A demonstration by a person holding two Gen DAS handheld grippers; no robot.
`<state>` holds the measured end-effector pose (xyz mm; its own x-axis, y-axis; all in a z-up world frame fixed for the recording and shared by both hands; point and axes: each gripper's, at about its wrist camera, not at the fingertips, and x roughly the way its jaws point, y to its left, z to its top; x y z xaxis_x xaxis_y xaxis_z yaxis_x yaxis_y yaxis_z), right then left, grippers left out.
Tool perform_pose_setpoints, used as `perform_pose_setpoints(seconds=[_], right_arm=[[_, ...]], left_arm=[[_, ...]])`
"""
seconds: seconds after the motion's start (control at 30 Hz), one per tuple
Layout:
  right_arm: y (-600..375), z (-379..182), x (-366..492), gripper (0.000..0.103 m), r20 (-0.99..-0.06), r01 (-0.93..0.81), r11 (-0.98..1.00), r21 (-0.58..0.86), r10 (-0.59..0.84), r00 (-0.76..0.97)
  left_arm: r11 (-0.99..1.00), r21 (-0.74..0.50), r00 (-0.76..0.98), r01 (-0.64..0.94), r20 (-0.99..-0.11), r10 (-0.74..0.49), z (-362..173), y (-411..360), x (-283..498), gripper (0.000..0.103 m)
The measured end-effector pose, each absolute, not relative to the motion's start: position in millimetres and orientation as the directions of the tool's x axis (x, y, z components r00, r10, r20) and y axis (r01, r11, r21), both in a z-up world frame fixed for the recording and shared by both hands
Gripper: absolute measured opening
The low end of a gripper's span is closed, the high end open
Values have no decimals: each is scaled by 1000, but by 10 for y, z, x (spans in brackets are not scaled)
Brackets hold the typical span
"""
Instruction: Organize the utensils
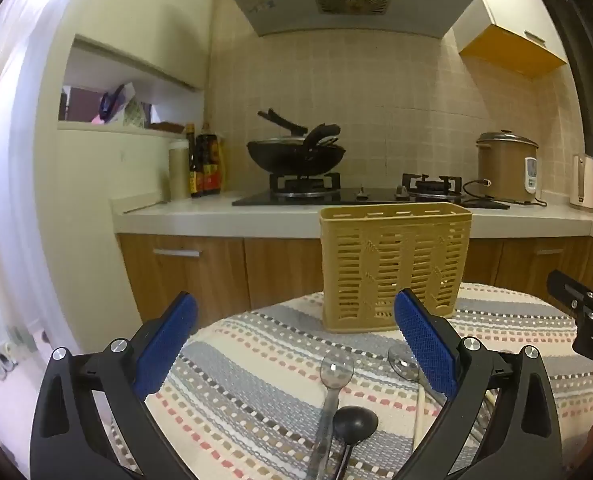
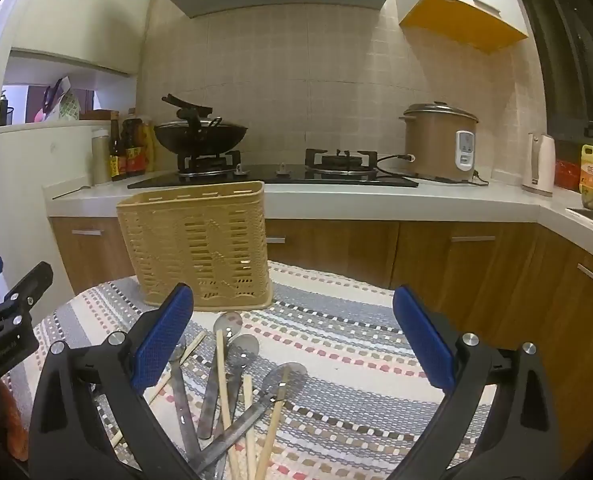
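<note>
Spoons point(image 2: 232, 364) and chopsticks point(image 2: 224, 392) lie near-to-far on the table point(image 2: 336, 344), bowls toward the upright basket point(image 2: 200, 244). Left tool point(image 1: 296, 344) and right tool point(image 2: 292, 340) both spread apart, empty.

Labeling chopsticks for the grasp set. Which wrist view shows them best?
Right wrist. The chopsticks lie among the spoons on the cloth, several with long stretches visible. The left wrist view shows only part of one chopstick beside the left gripper's finger.
</note>
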<state>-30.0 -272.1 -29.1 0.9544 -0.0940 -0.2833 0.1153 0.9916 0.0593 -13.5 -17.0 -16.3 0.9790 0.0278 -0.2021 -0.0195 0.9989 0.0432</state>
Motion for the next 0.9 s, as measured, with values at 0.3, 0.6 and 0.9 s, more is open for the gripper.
perform_pose_setpoints(seconds=[0.3, 0.6, 0.9], right_arm=[[-2589, -176, -382, 95, -261, 124, 991, 49, -107, 959], [-2588, -179, -386, 95, -256, 124, 991, 46, -108, 960], [-2567, -180, -393, 95, -249, 123, 992, 35, -111, 962]], left_arm=[[1000, 6, 979, -6, -203, 7, -164, -156, -134, 95], [1000, 11, 980, -2, -198, 4, -175, -142, -129, 96], [1000, 13, 980, -5, -200, 7, -214, -214, -129, 95]])
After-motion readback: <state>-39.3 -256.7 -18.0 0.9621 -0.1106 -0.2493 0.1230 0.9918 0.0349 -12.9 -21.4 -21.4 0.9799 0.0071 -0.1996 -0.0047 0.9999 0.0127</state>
